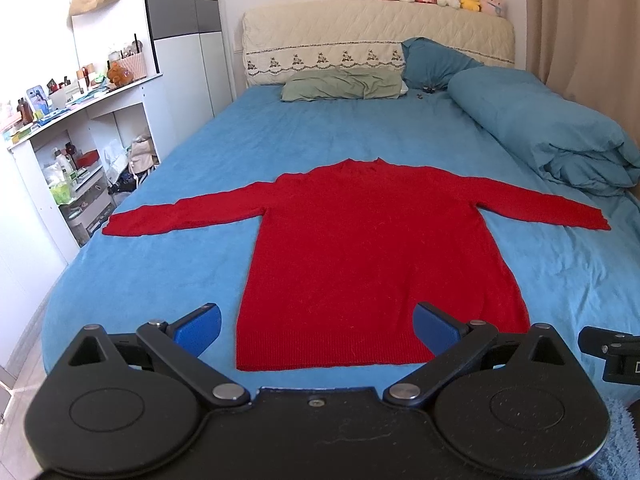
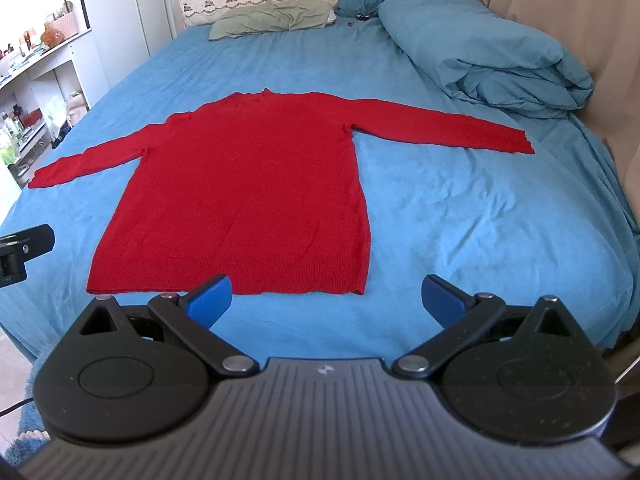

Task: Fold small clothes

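Both tongs, left tongs (image 1: 317, 327) and right tongs (image 2: 327, 299), are hanging released, partly hiding the red sweater (image 1: 372, 256) hem lying on the bed (image 1: 172, 248)

Bright, soft daylight; sharp focus, fisheye bending at edges.
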Demonstrator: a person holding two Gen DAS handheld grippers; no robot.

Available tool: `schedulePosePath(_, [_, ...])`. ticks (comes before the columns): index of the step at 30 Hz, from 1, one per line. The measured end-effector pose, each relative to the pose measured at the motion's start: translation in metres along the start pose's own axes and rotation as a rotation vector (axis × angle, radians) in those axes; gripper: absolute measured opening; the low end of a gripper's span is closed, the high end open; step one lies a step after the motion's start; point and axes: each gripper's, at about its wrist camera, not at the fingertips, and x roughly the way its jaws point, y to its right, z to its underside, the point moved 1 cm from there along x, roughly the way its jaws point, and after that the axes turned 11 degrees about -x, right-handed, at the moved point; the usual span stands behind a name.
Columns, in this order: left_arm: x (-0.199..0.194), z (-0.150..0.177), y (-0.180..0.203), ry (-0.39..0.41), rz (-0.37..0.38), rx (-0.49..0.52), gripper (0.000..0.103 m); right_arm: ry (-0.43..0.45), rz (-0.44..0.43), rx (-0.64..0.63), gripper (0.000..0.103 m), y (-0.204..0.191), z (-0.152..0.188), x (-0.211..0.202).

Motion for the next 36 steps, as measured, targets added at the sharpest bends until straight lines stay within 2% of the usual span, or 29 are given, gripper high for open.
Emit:
schedulePosePath(18, [0.0,-0.001,0.001,-0.005,-0.002,-0.005,0.103,-0.004,-0.002,-0.001,0.103,-0.001,-0.002,0.0])
schedulePosePath(22, [0.002,-0.008,0.004,-0.039,0.023,-0.035,0.103,-0.012,-0.007,-0.009,0.103,-0.003,-0.003,0.002])
schedulePosePath(29, [0.023,-0.052,0.041,0.008,0.073,-0.002,0.103,-0.02,-0.001,0.024,0.103,0.012,-0.023,0.019])
schedulePosePath(36, [0.105,-0.116,0.102,0.029,0.194,0.071,0.103,-0.039,0.104,0.161,0.103,0.079,-0.062,0.083])
